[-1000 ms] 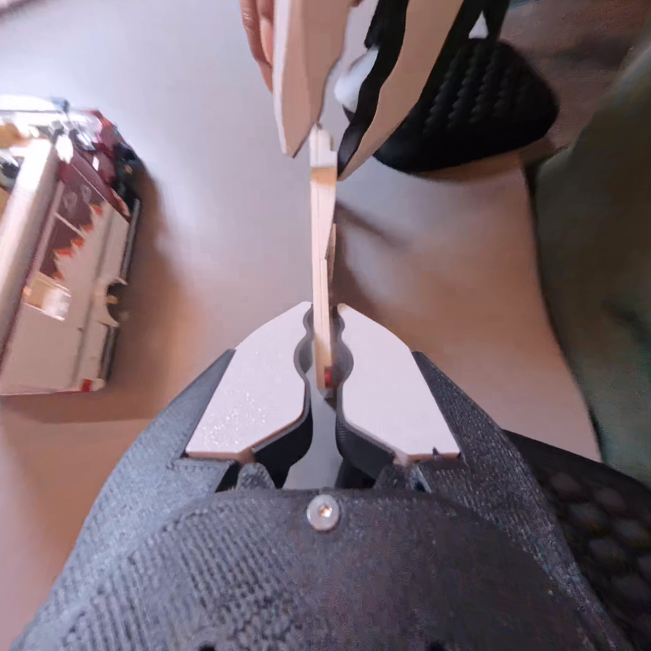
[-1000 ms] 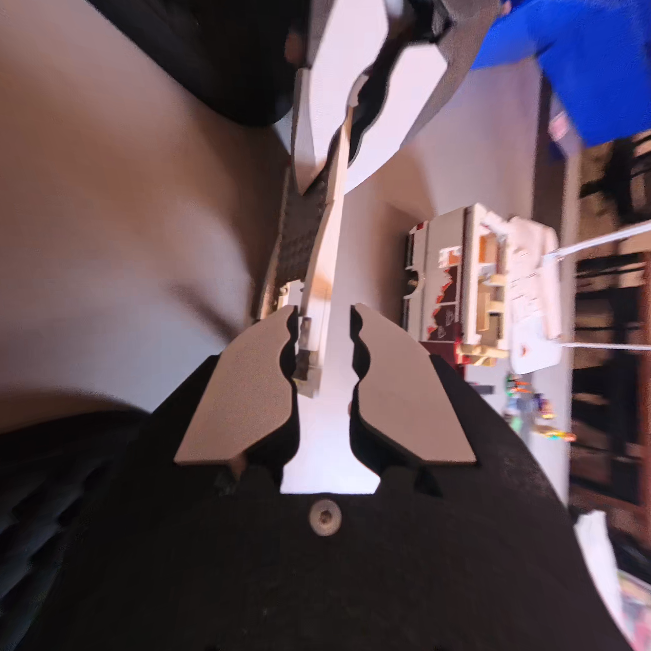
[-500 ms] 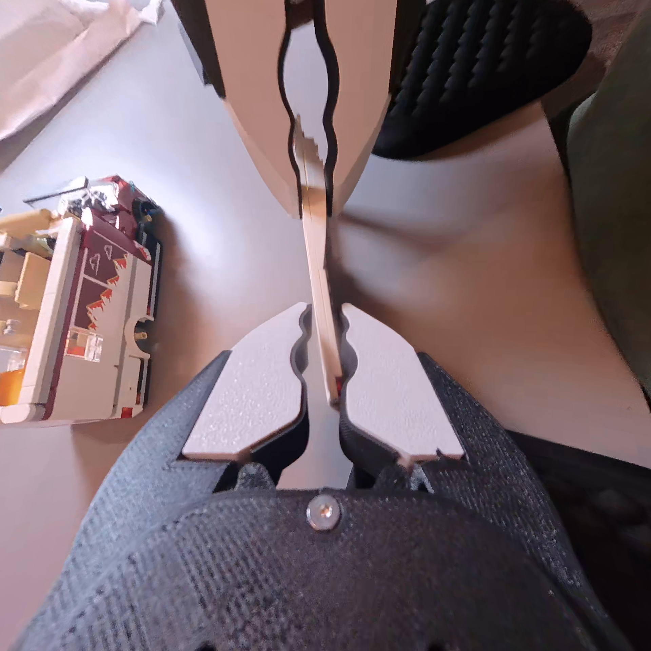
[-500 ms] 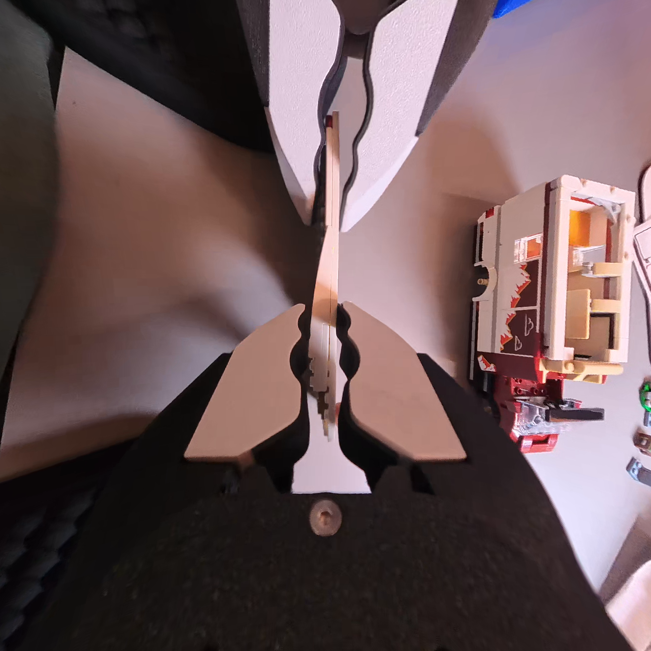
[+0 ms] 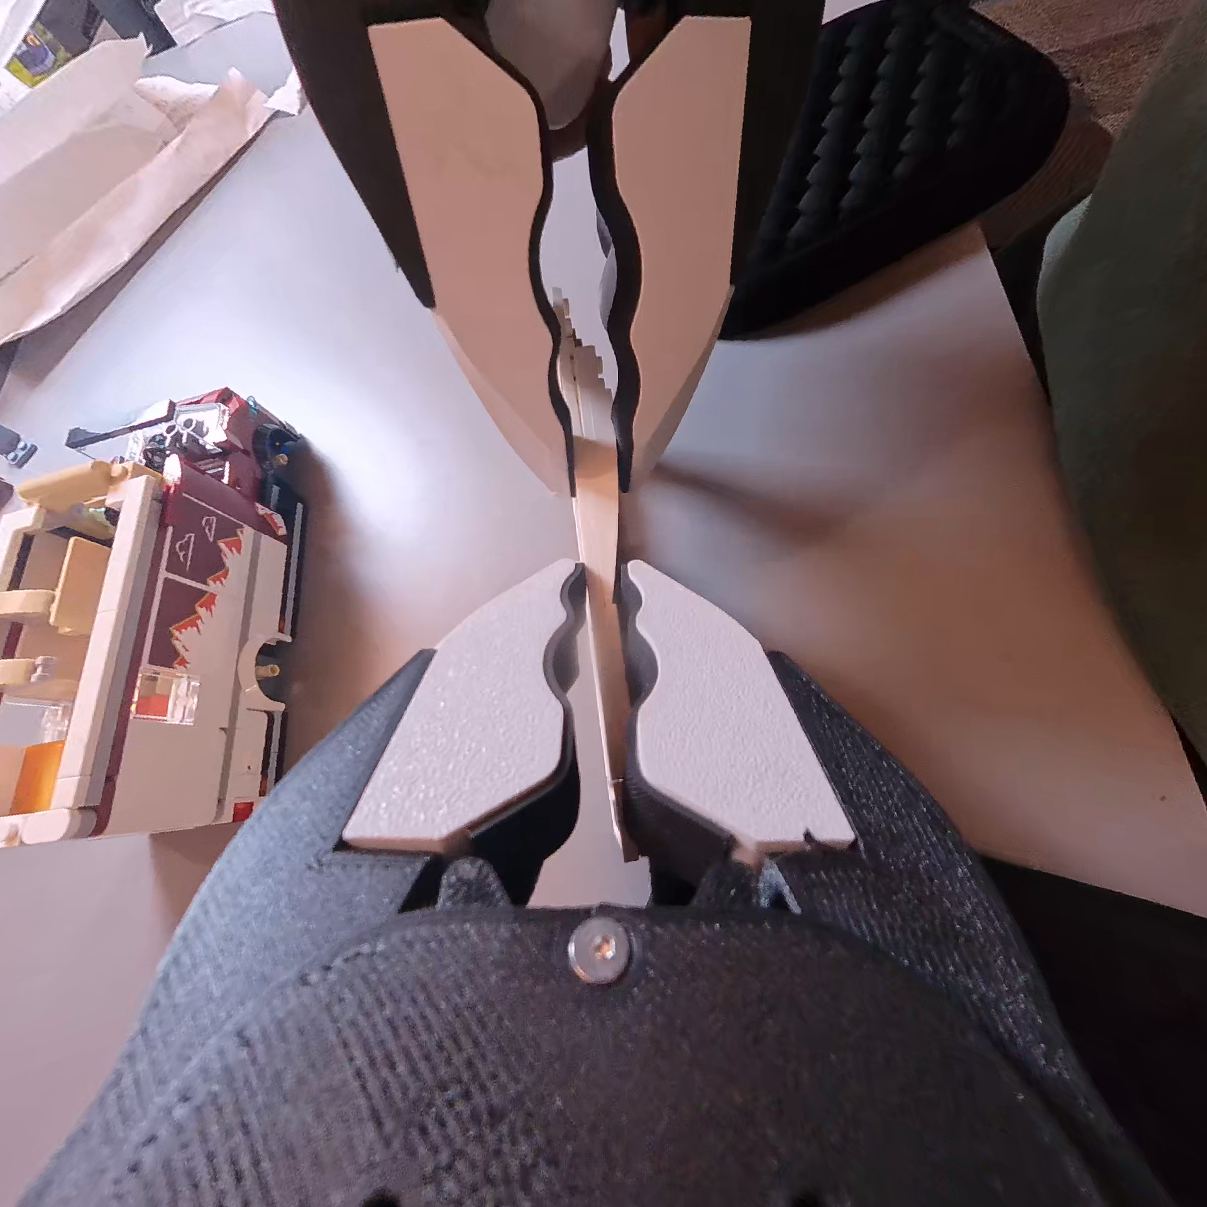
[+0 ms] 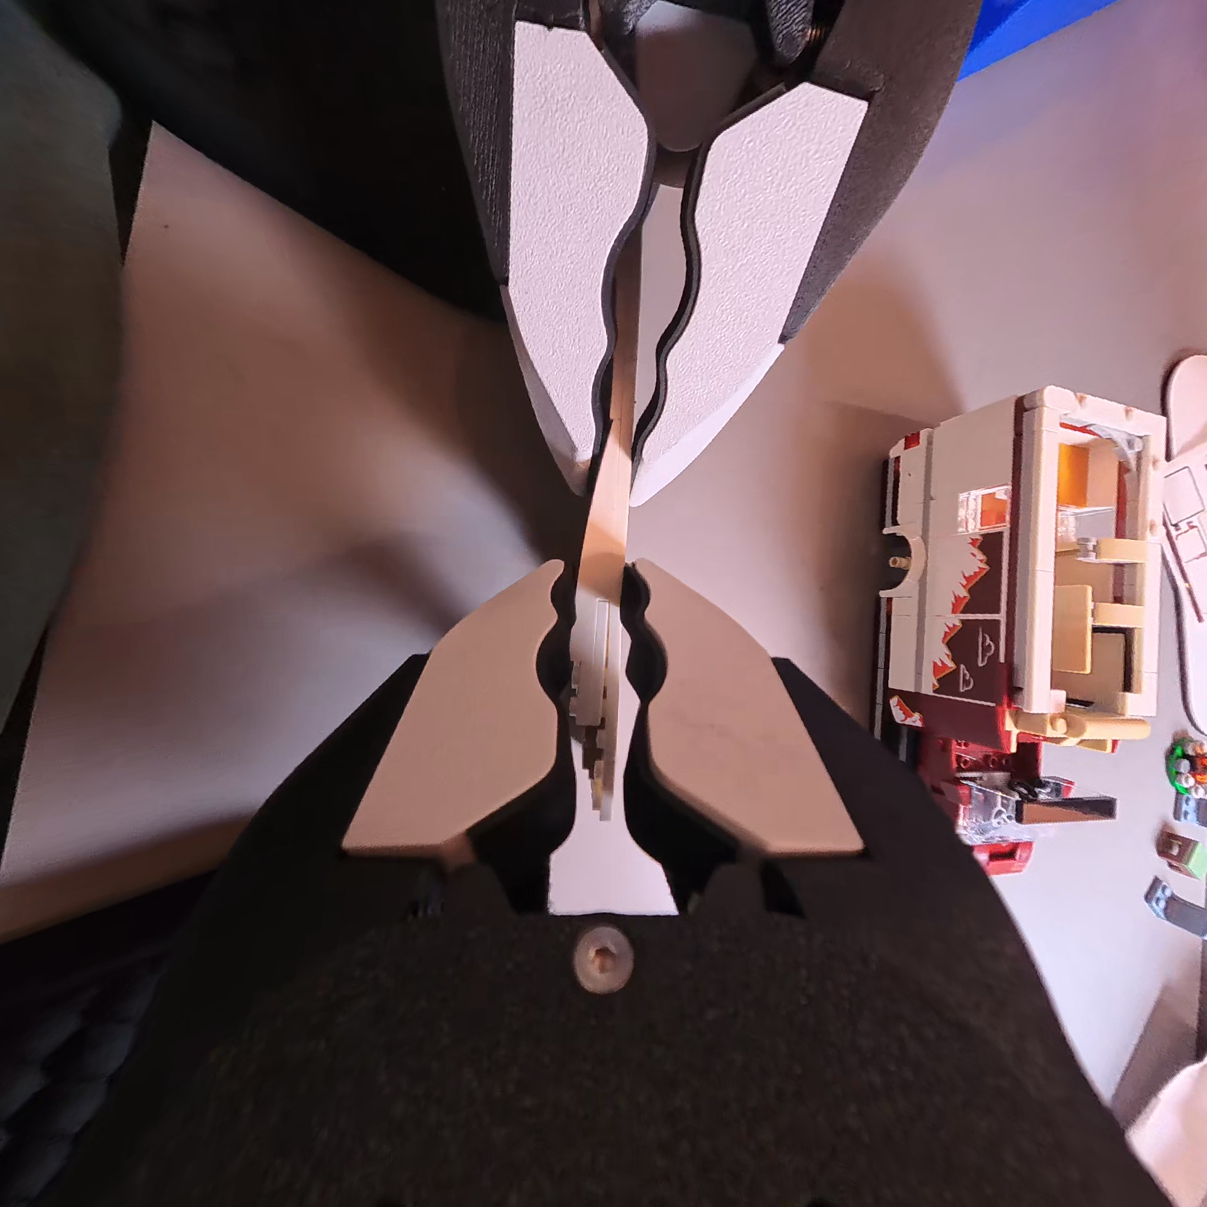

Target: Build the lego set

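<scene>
Since a second ago, both grippers have squared up. My left fingers (image 5: 509, 692) and right fingers (image 6: 470, 712) each clamp one end of a tan plate (image 5: 597, 522) above the tabletop (image 5: 392, 392), beside the brick van (image 5: 150, 653).

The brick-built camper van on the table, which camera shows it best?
The right wrist view: the camper van lies whole in frame, open interior and dark red, flame-patterned side both visible. The left wrist view cuts it off at the left edge, showing mainly that patterned side.
</scene>
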{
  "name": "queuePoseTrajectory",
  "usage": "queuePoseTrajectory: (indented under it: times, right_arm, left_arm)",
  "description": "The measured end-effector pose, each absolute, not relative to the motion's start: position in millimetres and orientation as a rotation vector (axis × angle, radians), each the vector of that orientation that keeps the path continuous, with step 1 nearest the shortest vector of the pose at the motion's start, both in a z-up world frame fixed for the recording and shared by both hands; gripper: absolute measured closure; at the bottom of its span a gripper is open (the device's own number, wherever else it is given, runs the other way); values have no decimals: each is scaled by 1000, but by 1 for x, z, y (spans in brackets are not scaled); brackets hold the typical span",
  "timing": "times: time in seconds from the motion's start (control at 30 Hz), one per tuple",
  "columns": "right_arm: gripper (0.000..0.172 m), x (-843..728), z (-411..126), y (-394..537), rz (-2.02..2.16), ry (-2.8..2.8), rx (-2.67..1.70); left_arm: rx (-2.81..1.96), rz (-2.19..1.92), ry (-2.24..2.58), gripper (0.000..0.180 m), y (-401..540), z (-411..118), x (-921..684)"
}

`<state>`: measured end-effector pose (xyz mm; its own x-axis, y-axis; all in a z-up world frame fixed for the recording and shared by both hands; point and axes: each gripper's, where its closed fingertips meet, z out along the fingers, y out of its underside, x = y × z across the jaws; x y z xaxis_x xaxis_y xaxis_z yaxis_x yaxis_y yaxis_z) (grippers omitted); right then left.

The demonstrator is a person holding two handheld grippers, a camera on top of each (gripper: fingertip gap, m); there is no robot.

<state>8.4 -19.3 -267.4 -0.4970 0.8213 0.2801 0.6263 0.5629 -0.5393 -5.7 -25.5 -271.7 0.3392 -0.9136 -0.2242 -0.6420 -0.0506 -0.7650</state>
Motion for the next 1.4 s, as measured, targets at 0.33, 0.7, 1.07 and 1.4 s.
queuePoseTrajectory:
  times: [0.33, 0.7, 1.07, 1.4]
  right_arm:
    - [152, 10, -266, -21, 519, -2277, -1152]
    - [158, 10, -264, -23, 540, -2224, -1156]
    - [158, 21, -265, -16, 582, -2171, -1156]
    - [160, 19, -266, -13, 563, -2123, -1219]
  left_arm:
    - [-1764, -407, 1377, 172, -25, -272, -7]
    - [-1725, -460, 1369, 168, -29, -268, -1]
    - [-1707, -455, 1382, 171, -28, -268, -9]
    - [-1712, -423, 1410, 170, -26, -269, -8]
